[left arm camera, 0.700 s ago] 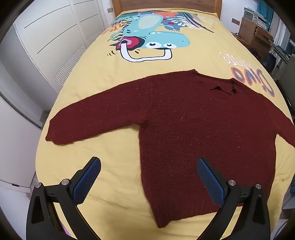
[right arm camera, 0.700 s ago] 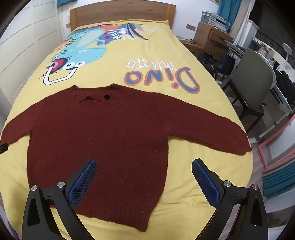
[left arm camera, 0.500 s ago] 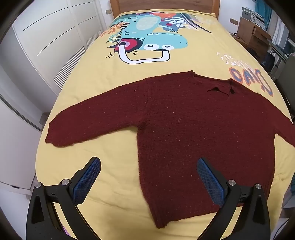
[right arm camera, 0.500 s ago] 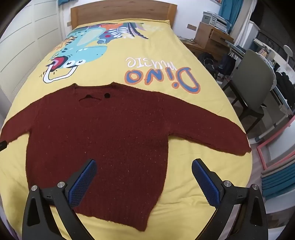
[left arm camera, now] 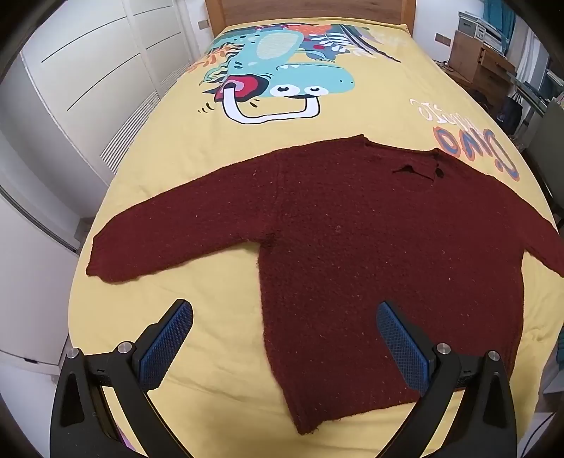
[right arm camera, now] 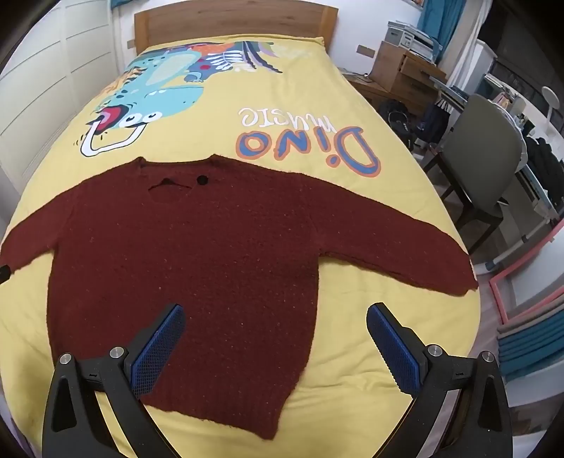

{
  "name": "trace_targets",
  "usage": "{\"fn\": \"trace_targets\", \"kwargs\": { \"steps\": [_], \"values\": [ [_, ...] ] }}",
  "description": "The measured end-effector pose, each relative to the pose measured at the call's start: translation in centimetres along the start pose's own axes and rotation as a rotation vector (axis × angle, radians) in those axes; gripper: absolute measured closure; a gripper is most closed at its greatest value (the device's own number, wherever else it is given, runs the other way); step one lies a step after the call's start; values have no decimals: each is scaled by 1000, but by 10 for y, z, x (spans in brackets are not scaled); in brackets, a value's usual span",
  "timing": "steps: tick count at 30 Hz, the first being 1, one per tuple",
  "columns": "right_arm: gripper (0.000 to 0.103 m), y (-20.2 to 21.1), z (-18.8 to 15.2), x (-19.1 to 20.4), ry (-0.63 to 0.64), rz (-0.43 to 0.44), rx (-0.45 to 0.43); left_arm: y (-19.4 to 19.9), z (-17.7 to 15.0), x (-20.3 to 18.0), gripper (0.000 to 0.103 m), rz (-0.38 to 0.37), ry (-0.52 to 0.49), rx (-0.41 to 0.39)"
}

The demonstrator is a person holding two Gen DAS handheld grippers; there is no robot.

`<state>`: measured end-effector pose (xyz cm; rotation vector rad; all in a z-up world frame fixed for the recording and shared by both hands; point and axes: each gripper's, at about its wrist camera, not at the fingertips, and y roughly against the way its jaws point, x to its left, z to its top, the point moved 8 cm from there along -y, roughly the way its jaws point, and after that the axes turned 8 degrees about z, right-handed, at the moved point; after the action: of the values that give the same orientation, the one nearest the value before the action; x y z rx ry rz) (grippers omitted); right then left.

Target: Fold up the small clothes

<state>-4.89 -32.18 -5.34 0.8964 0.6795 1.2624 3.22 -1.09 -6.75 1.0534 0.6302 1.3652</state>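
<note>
Bedroom: bed with yellow printed bedspread (left arm camera: 197,183), wooden headboard (right arm camera: 232,21) at 12 o'clock, white wardrobe doors (left arm camera: 88,88) at 9 to 10 o'clock of the left view, grey chair (right arm camera: 483,165) and cluttered desk at 2 to 3 o'clock of the right view. Item: one small dark red knitted sweater (left arm camera: 370,239), laid flat on the bedspread, neckline toward the headboard, hem toward the cameras, both sleeves spread outward. Left sleeve cuff (left arm camera: 105,260) at 9 o'clock of the left view; right sleeve cuff (right arm camera: 454,274) at 3 o'clock of the right view. Small gap and dark button at the neck opening (right arm camera: 202,180). Not yet folded in any part. Left gripper (left arm camera: 282,341): fingers spread wide, holding nothing, above the bed's near edge, the sweater's left side seam between its blue pads. Right gripper (right arm camera: 275,345): likewise spread and empty, above the right side of the hem. Handling, by judgement: light, soft, limp knit; loose texture should give the ribbed pads good purchase, but it will stretch and sag if lifted by one point, and the open stitch may snag. Suggested holds: each cuff or sleeve end for folding inward across the body; thereafter the hem corners at 6 o'clock, pinching both layers together to carry the lower edge toward the neckline.
</note>
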Motion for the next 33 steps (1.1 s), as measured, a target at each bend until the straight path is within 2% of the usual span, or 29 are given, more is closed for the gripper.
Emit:
{"fn": "trace_targets", "kwargs": {
  "steps": [33],
  "values": [
    [1, -1, -6, -4, 26, -22, 23, 5, 1, -1, 1, -11, -3, -9]
  ]
}}
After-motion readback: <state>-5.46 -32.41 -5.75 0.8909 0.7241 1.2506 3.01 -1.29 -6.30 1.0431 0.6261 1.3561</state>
